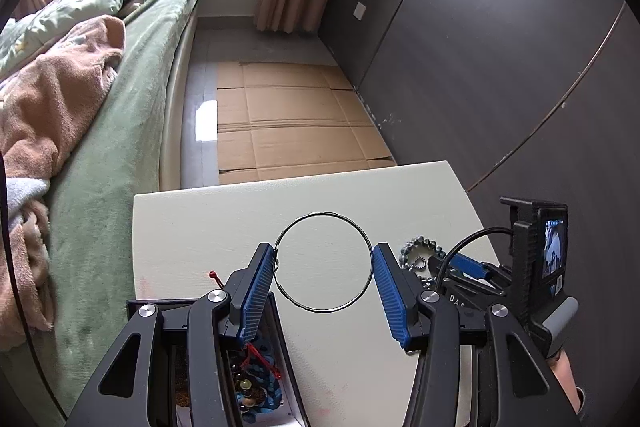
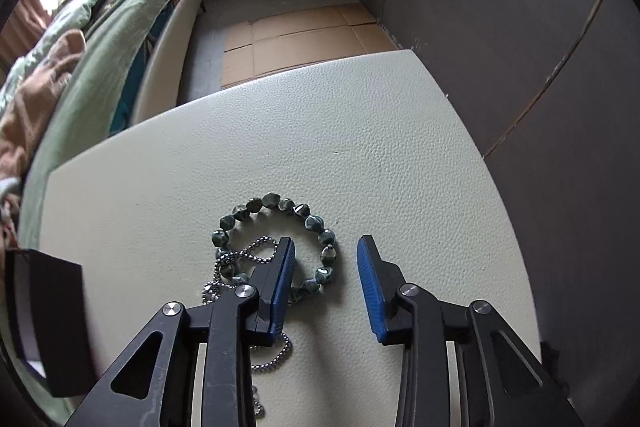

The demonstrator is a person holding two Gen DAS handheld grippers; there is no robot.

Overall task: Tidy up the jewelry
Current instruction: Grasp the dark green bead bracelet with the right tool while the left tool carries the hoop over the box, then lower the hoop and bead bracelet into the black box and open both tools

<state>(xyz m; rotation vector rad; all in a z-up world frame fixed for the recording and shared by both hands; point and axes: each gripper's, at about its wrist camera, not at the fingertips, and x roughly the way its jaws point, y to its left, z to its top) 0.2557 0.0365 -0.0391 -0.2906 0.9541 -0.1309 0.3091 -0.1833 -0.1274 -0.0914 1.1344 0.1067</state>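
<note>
left tongs (image 1: 324, 263) spread wide, blue pads (image 1: 256, 291) on both sides of a thin wire hoop (image 1: 362, 231). hoop between the pads, close against each one; cannot tell if lifted or lying flat on the pale table (image 1: 200, 227). just under the left pad, a black box (image 1: 264, 383) with blue and red bits inside, at the near left edge of the table. a small red pin (image 1: 215, 275) beside the box.

right tongs (image 2: 326, 283) spread too, pinching nothing. low over the table (image 2: 360, 131), with a ring of dark green beads (image 2: 272, 201) lying flat in front. left pad (image 2: 282, 291) over the near side of the bead ring, right pad (image 2: 370, 291) just outside it, to the right. a silver ball chain (image 2: 262, 247) curled across the left part of the beads, running back under the left finger.

from the left view, beads (image 1: 420, 247) and chain to the right of the hoop, with the right tongs (image 1: 466, 265) right over them.

green bed (image 1: 132, 107) to the left, brown cardboard (image 1: 296, 119) on the floor past the table.
</note>
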